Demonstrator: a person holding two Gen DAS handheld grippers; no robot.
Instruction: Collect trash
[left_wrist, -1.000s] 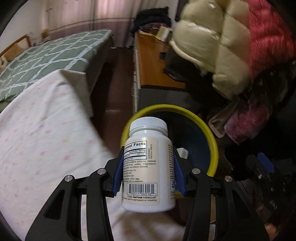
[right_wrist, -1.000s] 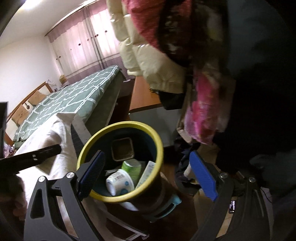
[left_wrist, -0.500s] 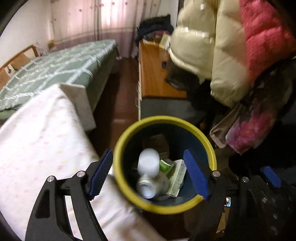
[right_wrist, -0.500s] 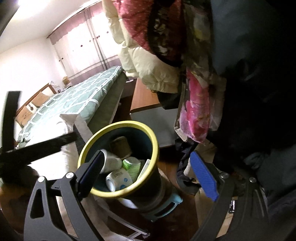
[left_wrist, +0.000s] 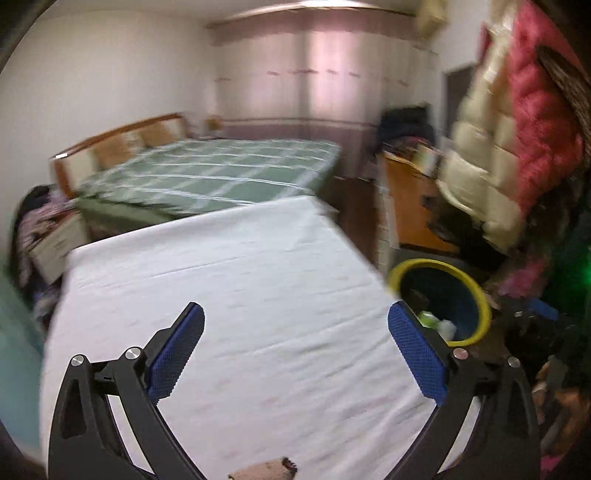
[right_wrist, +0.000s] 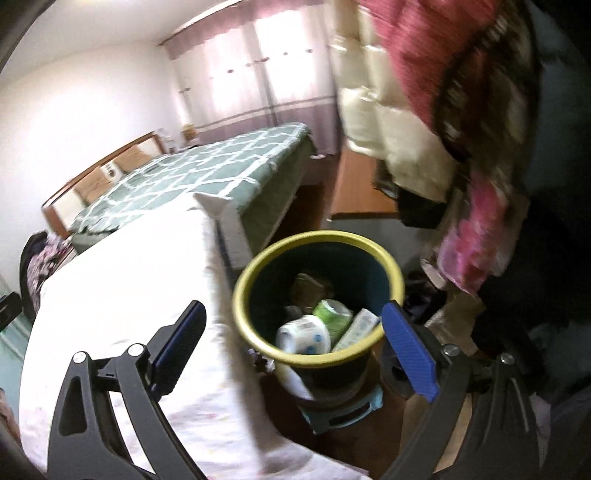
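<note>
My left gripper (left_wrist: 295, 349) jaws just opened wide, nothing between, over white tablecloth (left_wrist: 236, 295). Yellow-rimmed dark blue plastic bin (right_wrist: 319, 291) with trash sits between my right gripper (right_wrist: 291, 330) fingers, spread, empty. Scan cloth slowly for next piece; brown scrap (left_wrist: 264, 469) below left gripper likely candidate.

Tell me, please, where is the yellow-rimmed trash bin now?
In the right wrist view the trash bin stands on the floor at centre, beside the white-covered table and under hanging coats.
</note>
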